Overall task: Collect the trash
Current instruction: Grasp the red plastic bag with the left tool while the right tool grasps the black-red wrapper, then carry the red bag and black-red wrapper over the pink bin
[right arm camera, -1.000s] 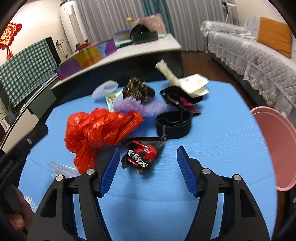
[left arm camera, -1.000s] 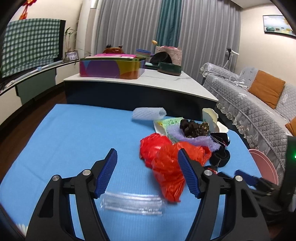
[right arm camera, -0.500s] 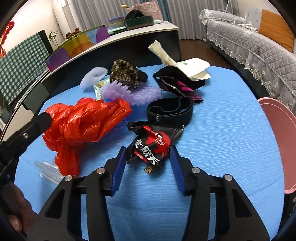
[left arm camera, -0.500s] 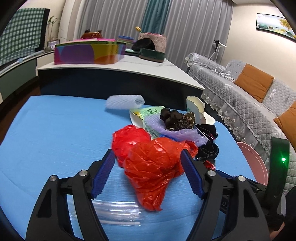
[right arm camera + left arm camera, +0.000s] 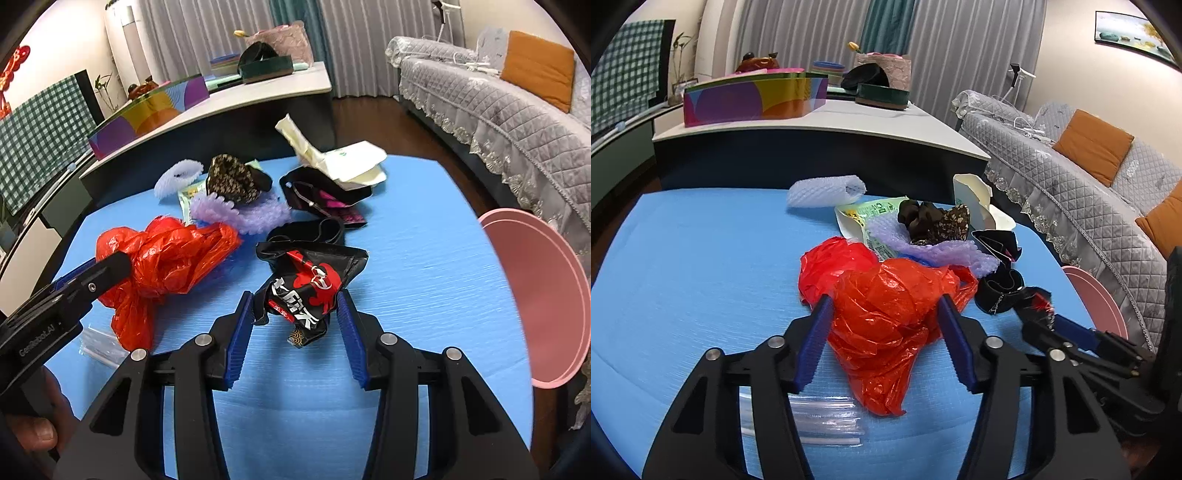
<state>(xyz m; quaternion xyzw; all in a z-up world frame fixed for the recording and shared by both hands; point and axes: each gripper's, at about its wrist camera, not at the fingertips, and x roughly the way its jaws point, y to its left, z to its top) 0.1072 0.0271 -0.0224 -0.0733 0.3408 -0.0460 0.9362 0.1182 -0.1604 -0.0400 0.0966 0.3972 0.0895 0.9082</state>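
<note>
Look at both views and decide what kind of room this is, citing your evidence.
Most likely a home living room: a grey quilted sofa with orange cushions, long grey and teal curtains, and a framed picture on the wall.

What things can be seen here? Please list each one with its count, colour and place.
plastic bag: 1, red, between the left gripper's closing jaws
snack wrapper: 1, black and red, between the right gripper's pads
foam net: 1, white, far side of mat
clear packet: 1, transparent, near edge
mat: 1, blue, under everything
bin: 1, pink, beside mat
left gripper: 1, black, blue pads
right gripper: 1, black, blue pads
</note>
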